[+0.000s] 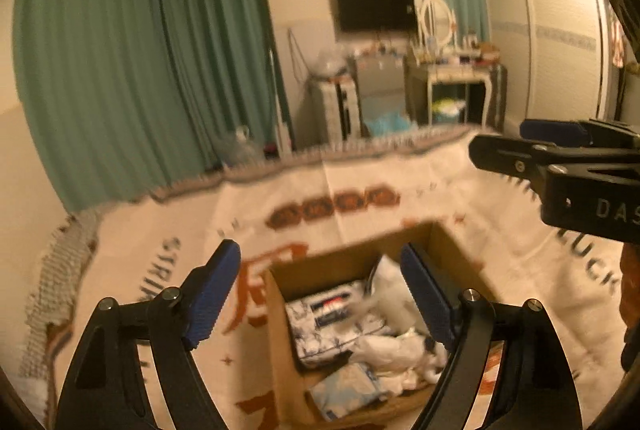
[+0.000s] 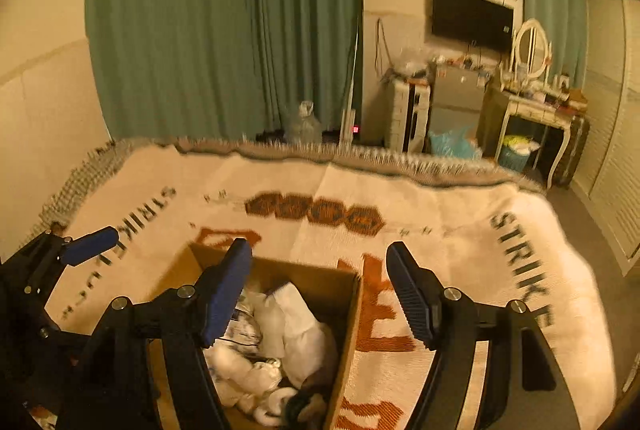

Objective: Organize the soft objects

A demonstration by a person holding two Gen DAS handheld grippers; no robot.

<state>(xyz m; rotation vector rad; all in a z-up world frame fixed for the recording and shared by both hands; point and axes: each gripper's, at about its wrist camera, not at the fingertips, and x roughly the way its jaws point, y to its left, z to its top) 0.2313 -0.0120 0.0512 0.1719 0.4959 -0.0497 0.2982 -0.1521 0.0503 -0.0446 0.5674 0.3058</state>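
An open cardboard box (image 1: 276, 314) stands on a cream blanket (image 1: 360, 182) spread over a bed. It holds soft items: a blue-and-white patterned pouch (image 1: 320, 326), white cloth pieces (image 1: 396, 346) and a pale blue packet (image 1: 348, 390). My left gripper (image 1: 320, 294) is open and empty, held above the box. My right gripper (image 2: 320, 294) is open and empty above the box's right wall (image 2: 348, 330), with white cloth (image 2: 296, 330) below it. The right gripper also shows at the right edge of the left wrist view (image 1: 560, 166), and the left gripper at the left edge of the right wrist view (image 2: 60, 262).
Green curtains (image 2: 224, 22) hang behind the bed. A wall television (image 2: 472, 18), a vanity table with mirror (image 2: 532, 102), a small cabinet (image 2: 408, 114) and a water jug (image 2: 304, 126) stand past the bed's far edge. White wardrobe doors (image 1: 560, 30) are at right.
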